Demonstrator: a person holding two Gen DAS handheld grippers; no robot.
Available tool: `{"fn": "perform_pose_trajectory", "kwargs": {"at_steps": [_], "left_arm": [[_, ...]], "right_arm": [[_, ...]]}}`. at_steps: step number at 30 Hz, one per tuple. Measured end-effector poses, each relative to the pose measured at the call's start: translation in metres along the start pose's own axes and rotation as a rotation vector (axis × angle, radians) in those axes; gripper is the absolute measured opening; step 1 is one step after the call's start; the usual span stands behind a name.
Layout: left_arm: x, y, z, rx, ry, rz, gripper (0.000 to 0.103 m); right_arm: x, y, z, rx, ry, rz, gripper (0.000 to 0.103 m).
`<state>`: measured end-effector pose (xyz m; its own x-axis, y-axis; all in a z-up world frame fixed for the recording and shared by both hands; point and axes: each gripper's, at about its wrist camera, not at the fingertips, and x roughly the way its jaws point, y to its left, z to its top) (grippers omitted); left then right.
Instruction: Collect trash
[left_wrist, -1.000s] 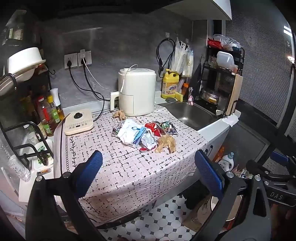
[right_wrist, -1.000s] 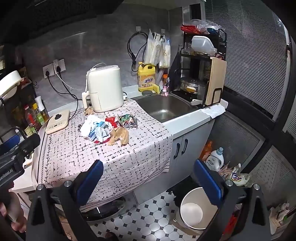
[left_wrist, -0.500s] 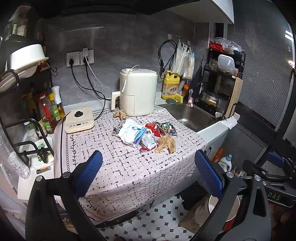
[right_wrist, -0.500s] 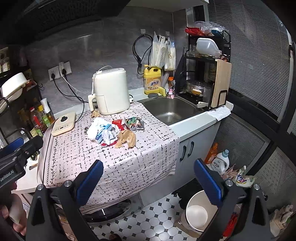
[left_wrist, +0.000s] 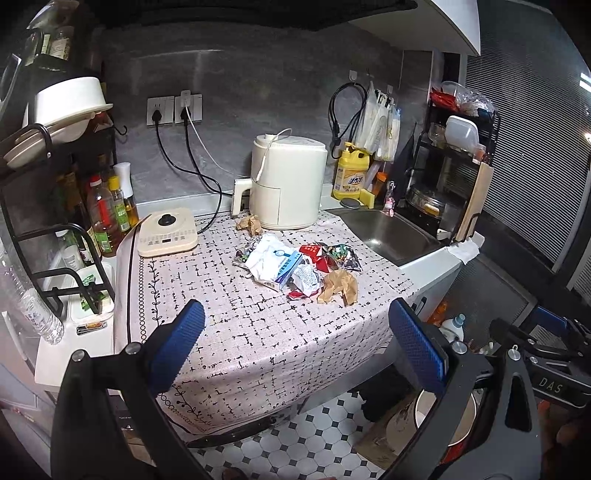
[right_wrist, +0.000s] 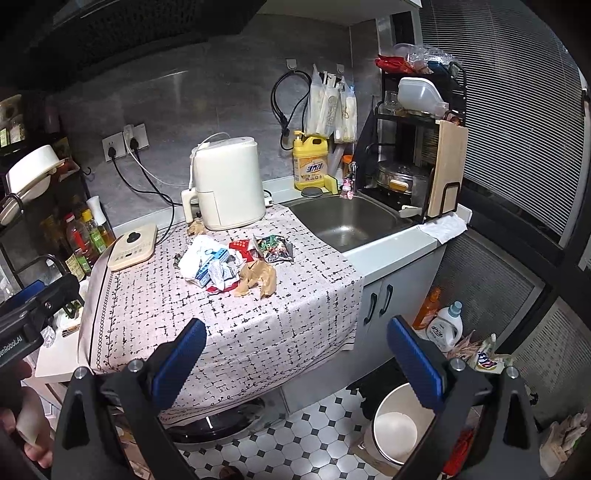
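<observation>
A heap of trash (left_wrist: 295, 266) lies on the patterned cloth of the counter: white and blue wrappers, red packets, a dark snack bag (right_wrist: 275, 248) and crumpled brown paper (right_wrist: 256, 277). Another brown scrap (left_wrist: 249, 223) lies by the fryer. The heap also shows in the right wrist view (right_wrist: 229, 264). A white trash bin (right_wrist: 397, 428) stands on the floor below the counter. My left gripper (left_wrist: 295, 347) is open and empty, well in front of the counter. My right gripper (right_wrist: 295, 360) is open and empty, also back from the counter.
A cream air fryer (left_wrist: 288, 184) and a flat cooker (left_wrist: 168, 232) stand behind the trash. A sink (right_wrist: 347, 221), a yellow detergent jug (right_wrist: 310, 162) and a dish rack (right_wrist: 417, 155) are at the right. Bottles (left_wrist: 107, 210) and a rack stand at the left. Cleaning bottles (right_wrist: 447, 325) stand on the floor.
Both grippers have drawn back and risen a little, so the counter looks smaller and lower. Both stay open. The trash has not moved.
</observation>
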<state>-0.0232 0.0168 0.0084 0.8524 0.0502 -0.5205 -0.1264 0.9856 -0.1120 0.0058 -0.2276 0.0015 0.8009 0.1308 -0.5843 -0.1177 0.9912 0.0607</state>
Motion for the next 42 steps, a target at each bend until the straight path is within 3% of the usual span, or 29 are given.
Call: {"fn": "perform_pose_trajectory", "kwargs": {"at_steps": [42], "left_arm": [[0.004,0.002,0.000,-0.017,0.012,0.035,0.099]], "right_arm": [[0.013,0.001,-0.003,-0.004,0.005,0.050,0.096]]}}
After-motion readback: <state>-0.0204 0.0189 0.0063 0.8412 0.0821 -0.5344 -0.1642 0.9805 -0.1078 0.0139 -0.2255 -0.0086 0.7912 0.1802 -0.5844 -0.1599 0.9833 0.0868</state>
